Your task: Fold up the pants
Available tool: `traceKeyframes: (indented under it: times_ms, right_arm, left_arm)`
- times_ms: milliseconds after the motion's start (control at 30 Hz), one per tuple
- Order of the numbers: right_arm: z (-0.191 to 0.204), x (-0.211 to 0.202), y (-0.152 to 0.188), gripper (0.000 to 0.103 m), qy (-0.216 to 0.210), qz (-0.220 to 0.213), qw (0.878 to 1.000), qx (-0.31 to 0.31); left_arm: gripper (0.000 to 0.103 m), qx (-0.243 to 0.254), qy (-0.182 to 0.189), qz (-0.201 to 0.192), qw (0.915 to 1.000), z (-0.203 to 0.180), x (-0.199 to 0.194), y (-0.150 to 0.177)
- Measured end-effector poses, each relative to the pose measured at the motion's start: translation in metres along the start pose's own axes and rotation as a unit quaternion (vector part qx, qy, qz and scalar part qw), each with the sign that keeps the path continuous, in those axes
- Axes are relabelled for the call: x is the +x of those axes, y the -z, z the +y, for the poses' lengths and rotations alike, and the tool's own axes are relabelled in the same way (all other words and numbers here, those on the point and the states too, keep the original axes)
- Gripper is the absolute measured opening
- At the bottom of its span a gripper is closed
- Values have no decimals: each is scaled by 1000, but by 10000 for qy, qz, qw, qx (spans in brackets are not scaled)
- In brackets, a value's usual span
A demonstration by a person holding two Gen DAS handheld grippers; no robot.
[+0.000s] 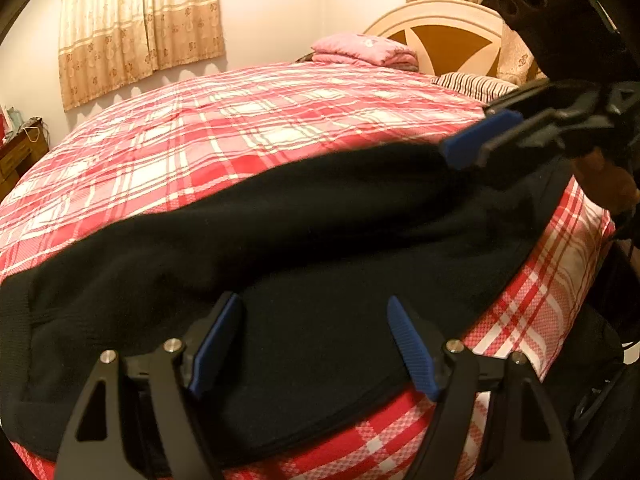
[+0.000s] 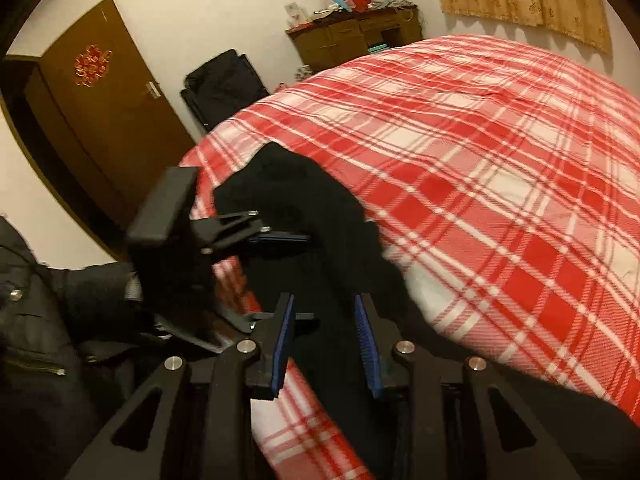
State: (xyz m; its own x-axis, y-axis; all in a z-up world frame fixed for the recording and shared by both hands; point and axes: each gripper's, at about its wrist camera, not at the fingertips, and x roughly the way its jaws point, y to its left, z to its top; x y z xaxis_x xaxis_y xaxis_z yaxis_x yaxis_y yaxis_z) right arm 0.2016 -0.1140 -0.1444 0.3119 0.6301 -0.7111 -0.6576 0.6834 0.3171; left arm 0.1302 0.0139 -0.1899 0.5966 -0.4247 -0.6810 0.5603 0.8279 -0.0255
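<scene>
The bed [image 1: 248,128] fills most of what I see, one broad mattress under a red, pink and white plaid cotton cover, smooth with a few shallow creases; across its near edge lie the black pants [image 1: 280,240], a single soft, matte, fleecy garment stretched in a long band, one end heaped into a rumpled peak in my right view; at the head of the bed sit one folded pink quilt [image 1: 364,50] and one striped pillow [image 1: 474,84]; my left gripper [image 1: 316,344] hovers over the dark cloth, its two blue ribbed fingers [image 1: 412,348] spread wide, nothing pinched between them; my right gripper [image 2: 325,344] has its two fingers narrow, black cloth running between the pads, and they appear clamped on it.
</scene>
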Motion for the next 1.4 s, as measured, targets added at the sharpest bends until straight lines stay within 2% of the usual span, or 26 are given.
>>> traceKeyframes:
  times_ms: [167, 233, 333, 467, 567, 700, 767, 867, 933, 1067, 1233, 1400]
  right_arm:
    - [-3, 31, 9, 32, 318, 646, 9974, -41]
    - [-11, 31, 8, 32, 302, 547, 9980, 98]
    - [-27, 14, -5, 33, 117, 119, 9984, 535]
    - [-60, 4, -34, 33, -92, -206, 9914, 1286]
    - [-74, 20, -53, 33, 268, 16, 9903, 1364]
    - [-88, 47, -63, 32, 322, 323, 9887, 1426]
    - [-92, 61, -61, 32, 65, 570, 9873, 1482]
    - [-78, 61, -55, 32, -487, 598, 9888, 1275]
    - [-67, 59, -51, 32, -675, 664, 9888, 1150]
    - [-58, 68, -42, 32, -663, 897, 9881, 1061]
    - [-47, 65, -33, 32, -938, 821, 9879, 926]
    - [-47, 75, -28, 32, -929, 904, 9858, 1067]
  left_arm:
    - [79, 2, -4, 1, 10000, -1, 0, 0]
    - [79, -2, 3, 2, 10000, -1, 0, 0]
    - [79, 10, -10, -19, 10000, -1, 0, 0]
    - [81, 30, -26, -38, 10000, -2, 1, 1]
    - [81, 5, -1, -45, 10000, -1, 0, 1]
    - [81, -24, 29, -74, 10000, 0, -2, 1]
    - [81, -119, 44, -101, 9999, 2, -5, 0]
    - [81, -441, 99, -349, 9984, 13, -19, -5]
    - [81, -516, 64, -341, 9981, 19, -19, -7]
    - [81, -671, 37, -201, 9975, 26, -8, -5]
    - [81, -646, -102, -119, 9978, 27, -3, -5]
    - [85, -479, -216, -133, 9985, 22, 0, -3]
